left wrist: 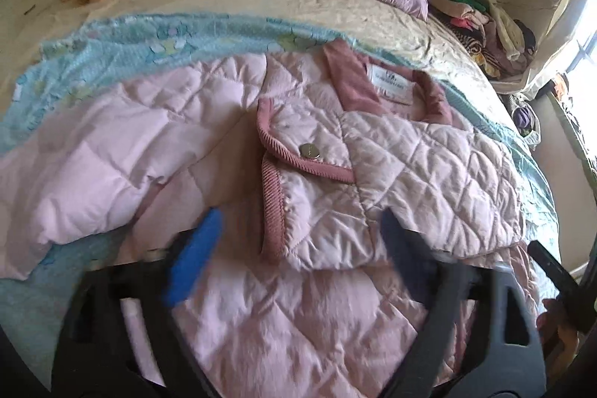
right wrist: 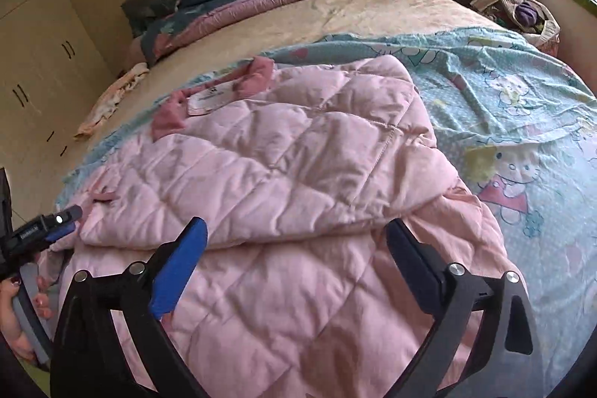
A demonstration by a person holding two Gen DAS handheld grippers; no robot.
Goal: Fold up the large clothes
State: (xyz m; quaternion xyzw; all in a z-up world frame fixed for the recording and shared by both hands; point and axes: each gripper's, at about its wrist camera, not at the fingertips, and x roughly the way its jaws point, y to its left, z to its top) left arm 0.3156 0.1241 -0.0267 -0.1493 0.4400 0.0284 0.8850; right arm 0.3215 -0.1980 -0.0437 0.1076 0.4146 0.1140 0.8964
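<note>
— Left gripper [left wrist: 298, 248] and right gripper [right wrist: 296, 260]?
— Both spread wide, gripping nothing; left fingertips blurred.
— Quilted pink jacket [left wrist: 373, 152]?
— Spread on the cartoon-print sheet [right wrist: 503, 92], under and beyond both claws, hem cut off below.
— Differences?
— Snap button [left wrist: 310, 150] only in left view; left hand [right wrist: 22, 316] only in right view.

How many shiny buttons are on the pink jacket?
1 that I can see. The round metal snap button sits on the pocket flap in the middle of the pink quilted jacket, below the collar. More may be hidden under the folded parts.
</note>
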